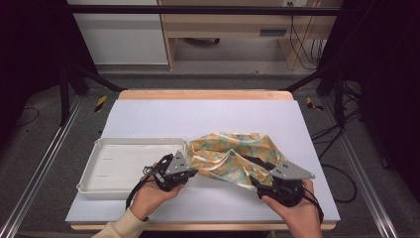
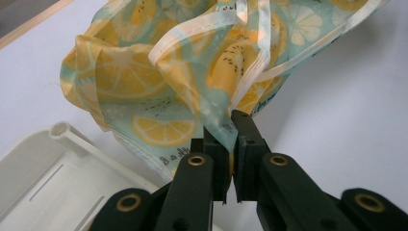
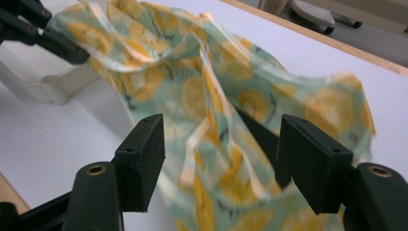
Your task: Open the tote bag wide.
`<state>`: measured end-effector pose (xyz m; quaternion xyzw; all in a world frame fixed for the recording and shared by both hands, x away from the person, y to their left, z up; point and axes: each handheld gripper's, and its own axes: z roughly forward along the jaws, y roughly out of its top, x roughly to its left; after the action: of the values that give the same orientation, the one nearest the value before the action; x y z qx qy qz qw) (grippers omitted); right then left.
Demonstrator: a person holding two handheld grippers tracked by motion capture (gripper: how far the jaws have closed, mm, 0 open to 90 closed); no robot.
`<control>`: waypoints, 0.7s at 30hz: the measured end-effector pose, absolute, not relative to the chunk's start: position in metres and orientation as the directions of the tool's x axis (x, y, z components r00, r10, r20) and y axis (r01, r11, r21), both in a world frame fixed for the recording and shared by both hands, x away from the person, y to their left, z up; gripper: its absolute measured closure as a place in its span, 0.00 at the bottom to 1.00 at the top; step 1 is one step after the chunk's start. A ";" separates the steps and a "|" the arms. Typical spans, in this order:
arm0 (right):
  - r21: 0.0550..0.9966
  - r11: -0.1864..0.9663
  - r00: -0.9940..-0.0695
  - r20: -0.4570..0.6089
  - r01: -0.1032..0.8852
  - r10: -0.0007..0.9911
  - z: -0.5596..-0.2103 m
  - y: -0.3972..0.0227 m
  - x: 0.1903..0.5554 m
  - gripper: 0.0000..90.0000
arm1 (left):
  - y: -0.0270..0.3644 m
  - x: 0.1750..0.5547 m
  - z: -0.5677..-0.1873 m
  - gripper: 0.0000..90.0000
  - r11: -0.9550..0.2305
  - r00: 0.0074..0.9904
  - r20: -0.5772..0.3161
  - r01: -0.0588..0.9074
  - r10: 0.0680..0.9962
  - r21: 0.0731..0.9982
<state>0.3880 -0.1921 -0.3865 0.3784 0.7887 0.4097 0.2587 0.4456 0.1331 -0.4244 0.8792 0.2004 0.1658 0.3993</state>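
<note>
Left tool (image 2: pixel 230 126): you had jaws clamped on lemon-print cloth (image 2: pixel 192 72) edge beside white tray (image 1: pixel 124 166). Right tool (image 3: pixel 221 159): jaws apart, cloth between, ungripped.

You worked at a table (image 1: pixel 148 111) with a pale lavender-white top and a wooden edge (image 1: pixel 203 94) along the far side. Grey floor (image 1: pixel 44 148) lay around it, with metal rails (image 1: pixel 39 168) running down both sides. Black frame posts (image 1: pixel 64 94) stood at the far corners, and a black bar (image 1: pixel 198 10) crossed overhead. Behind were a white cabinet (image 1: pixel 119 39) and a light wooden desk (image 1: pixel 223 25). Cables (image 1: pixel 302 44) hung at the back right. The sides were dark, the light even.
</note>
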 end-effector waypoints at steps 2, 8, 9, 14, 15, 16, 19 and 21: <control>0.827 0.404 -0.597 -0.105 0.392 0.795 -0.379 -0.184 0.402 0.39 | 0.133 0.445 -0.424 0.97 -0.602 0.865 0.133 0.219 0.484 0.767; 0.781 0.455 -0.645 -0.088 0.429 0.759 -0.383 -0.157 0.448 0.50 | 0.137 0.444 -0.421 0.98 -0.603 0.865 0.138 0.214 0.483 0.769; 0.773 0.460 -0.649 -0.082 0.438 0.756 -0.386 -0.154 0.453 0.55 | 0.137 0.444 -0.419 0.98 -0.602 0.865 0.139 0.212 0.483 0.770; 0.762 0.478 -0.671 -0.077 0.437 0.737 -0.392 -0.150 0.456 0.90 | 0.139 0.445 -0.416 0.97 -0.594 0.862 0.139 0.211 0.487 0.776; 0.770 0.471 -0.673 -0.074 0.430 0.736 -0.391 -0.151 0.452 0.93 | 0.140 0.446 -0.416 0.97 -0.593 0.860 0.141 0.210 0.490 0.777; 0.778 0.465 -0.676 -0.071 0.423 0.733 -0.390 -0.152 0.447 0.96 | 0.141 0.447 -0.415 0.97 -0.590 0.858 0.141 0.212 0.494 0.779; 0.809 0.446 -0.692 -0.069 0.382 0.718 -0.385 -0.156 0.426 0.99 | 0.144 0.449 -0.414 0.96 -0.578 0.846 0.149 0.210 0.511 0.789; 0.834 0.426 -0.710 -0.059 0.352 0.702 -0.383 -0.158 0.410 0.99 | 0.146 0.451 -0.414 0.95 -0.569 0.838 0.154 0.209 0.524 0.796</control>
<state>0.4101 -0.1581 -0.3834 0.3216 0.8192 0.4287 0.2043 0.4507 0.1460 -0.4135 0.8649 0.2120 0.1905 0.4132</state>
